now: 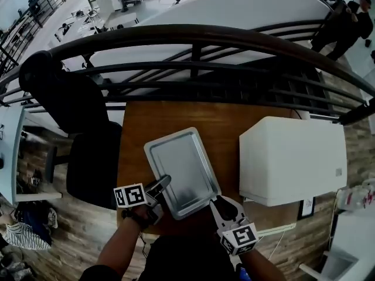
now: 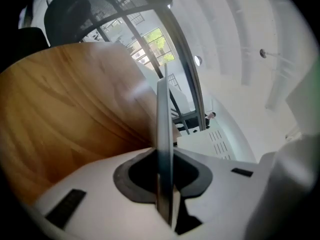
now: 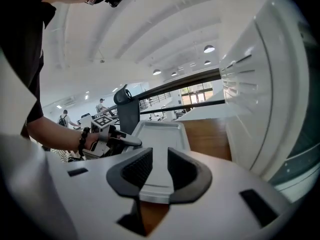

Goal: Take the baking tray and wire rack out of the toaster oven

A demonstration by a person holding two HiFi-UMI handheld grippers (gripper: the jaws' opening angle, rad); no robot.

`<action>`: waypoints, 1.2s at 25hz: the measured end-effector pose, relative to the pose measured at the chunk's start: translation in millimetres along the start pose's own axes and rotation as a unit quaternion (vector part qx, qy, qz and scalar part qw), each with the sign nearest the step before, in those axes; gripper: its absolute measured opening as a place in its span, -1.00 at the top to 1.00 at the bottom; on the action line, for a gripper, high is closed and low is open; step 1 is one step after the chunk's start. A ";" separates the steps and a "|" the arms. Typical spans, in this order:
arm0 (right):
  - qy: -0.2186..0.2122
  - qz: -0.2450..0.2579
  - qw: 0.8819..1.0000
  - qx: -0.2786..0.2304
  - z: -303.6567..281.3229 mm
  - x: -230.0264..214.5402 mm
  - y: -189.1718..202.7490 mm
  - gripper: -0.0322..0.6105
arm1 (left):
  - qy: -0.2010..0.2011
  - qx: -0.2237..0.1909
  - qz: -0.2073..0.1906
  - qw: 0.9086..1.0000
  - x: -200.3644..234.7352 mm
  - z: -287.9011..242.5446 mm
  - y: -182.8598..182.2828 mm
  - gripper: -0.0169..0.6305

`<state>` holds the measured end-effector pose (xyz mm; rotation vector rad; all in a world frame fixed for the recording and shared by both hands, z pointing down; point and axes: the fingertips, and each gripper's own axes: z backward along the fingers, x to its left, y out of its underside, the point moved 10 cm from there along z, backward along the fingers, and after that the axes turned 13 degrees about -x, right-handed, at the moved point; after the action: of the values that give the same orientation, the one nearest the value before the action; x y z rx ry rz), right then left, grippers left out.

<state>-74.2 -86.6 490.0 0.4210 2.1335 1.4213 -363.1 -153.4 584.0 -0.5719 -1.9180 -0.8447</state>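
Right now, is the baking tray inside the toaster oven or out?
Out. The baking tray is over the table, beside the toaster oven, its edge pinched by the left hand-held gripper.

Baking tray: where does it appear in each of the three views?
Head view: baking tray at lower centre, over the wooden table.
Left gripper view: tray edge-on, a thin upright strip at centre, clamped between the jaws.
Right gripper view: tray at centre, just beyond the jaws.
Shared landmark: the wooden table, in all three.
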 end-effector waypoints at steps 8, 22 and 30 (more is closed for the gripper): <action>0.033 0.000 0.999 0.005 -10.6 -12.1 10.9 0.66 | 0.015 0.053 -0.010 0.998 3.4 -49.1 -24.0 0.76; 0.095 -0.047 0.994 0.011 17.2 -32.1 20.4 0.73 | 0.009 0.070 -0.044 0.997 -9.9 -136.3 -38.8 0.78; 0.103 -0.053 0.993 0.013 24.1 -41.0 24.7 0.73 | -0.035 0.047 -0.055 0.997 -16.7 -152.5 -17.3 0.82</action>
<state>-27.8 -80.5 516.1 0.1726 2.3022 1.4314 -280.8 -280.5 613.9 -0.4479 -2.0569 -0.8086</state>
